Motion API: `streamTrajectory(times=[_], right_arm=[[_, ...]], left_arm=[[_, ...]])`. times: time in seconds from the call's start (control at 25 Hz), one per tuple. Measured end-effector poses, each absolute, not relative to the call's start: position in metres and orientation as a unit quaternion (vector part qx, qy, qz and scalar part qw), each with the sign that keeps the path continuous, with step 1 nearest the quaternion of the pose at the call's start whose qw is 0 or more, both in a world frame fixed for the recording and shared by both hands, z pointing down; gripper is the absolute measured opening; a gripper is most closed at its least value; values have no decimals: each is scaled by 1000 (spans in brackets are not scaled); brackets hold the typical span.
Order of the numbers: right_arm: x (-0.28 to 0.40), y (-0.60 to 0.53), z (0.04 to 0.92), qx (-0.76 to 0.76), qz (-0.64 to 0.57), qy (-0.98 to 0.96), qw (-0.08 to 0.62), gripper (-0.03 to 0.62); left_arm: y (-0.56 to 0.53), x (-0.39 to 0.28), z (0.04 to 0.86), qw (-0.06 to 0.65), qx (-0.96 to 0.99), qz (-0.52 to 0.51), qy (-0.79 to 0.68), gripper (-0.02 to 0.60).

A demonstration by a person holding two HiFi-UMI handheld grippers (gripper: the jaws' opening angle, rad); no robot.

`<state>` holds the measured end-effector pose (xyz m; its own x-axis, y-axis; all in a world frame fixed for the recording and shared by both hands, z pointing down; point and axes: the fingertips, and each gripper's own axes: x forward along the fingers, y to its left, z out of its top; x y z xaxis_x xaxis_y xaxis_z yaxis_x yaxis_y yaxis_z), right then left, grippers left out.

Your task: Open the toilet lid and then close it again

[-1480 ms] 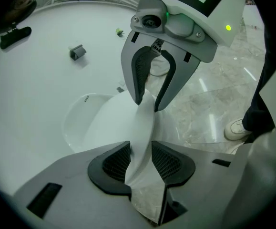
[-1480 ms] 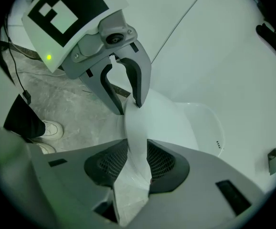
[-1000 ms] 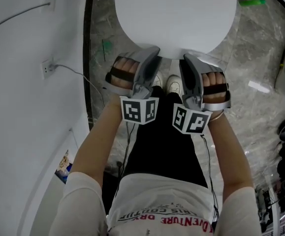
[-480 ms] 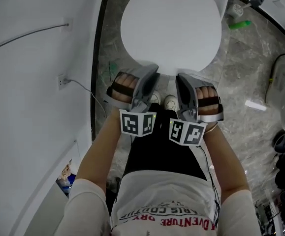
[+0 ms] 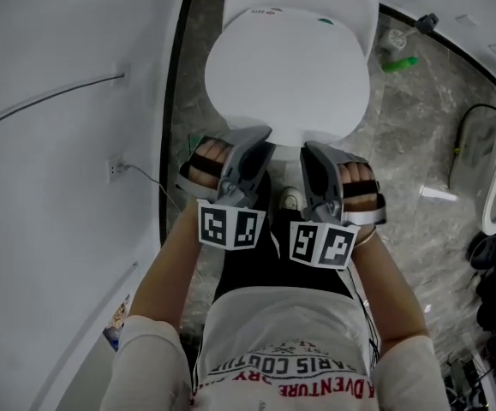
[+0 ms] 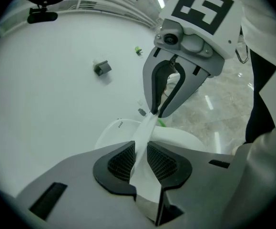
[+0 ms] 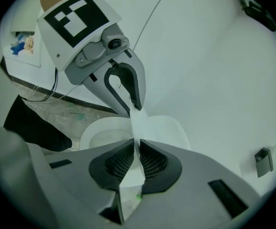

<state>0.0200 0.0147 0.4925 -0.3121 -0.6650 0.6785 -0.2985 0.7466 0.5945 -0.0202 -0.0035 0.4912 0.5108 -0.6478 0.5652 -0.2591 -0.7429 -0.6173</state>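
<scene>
White toilet lid [image 5: 287,75] lifted slightly off the seat [image 7: 94,131], front edge pinched by left gripper [image 5: 259,139], its jaws just closing onto it, and by right gripper [image 5: 313,150], grey marble floor [image 5: 410,144].

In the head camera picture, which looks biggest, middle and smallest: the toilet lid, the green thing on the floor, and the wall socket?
1. toilet lid: by far the largest.
2 and 3. green thing and wall socket: both tiny and close in size. The green thing is longer and the socket is squarer, so I won't rank them.
</scene>
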Motion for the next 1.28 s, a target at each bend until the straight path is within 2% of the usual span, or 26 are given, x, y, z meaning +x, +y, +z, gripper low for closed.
streamTrajectory(times=[0.48,0.6,0.88,1.28], right_arm=[[37,-54,422,334,-137,-768,529,34],[41,-71,408,328,-137,-764,538,32],[52,-102,386,338,-105,-749,560,32],[58,-142,371,362,-84,-714,593,32]], left_arm=[[-71,0,422,257,-852,-413,193,61],[-88,4,407,240,-865,-402,182,61],[-117,17,386,224,-886,-385,127,61],[-154,22,368,244,-897,-359,81,49]])
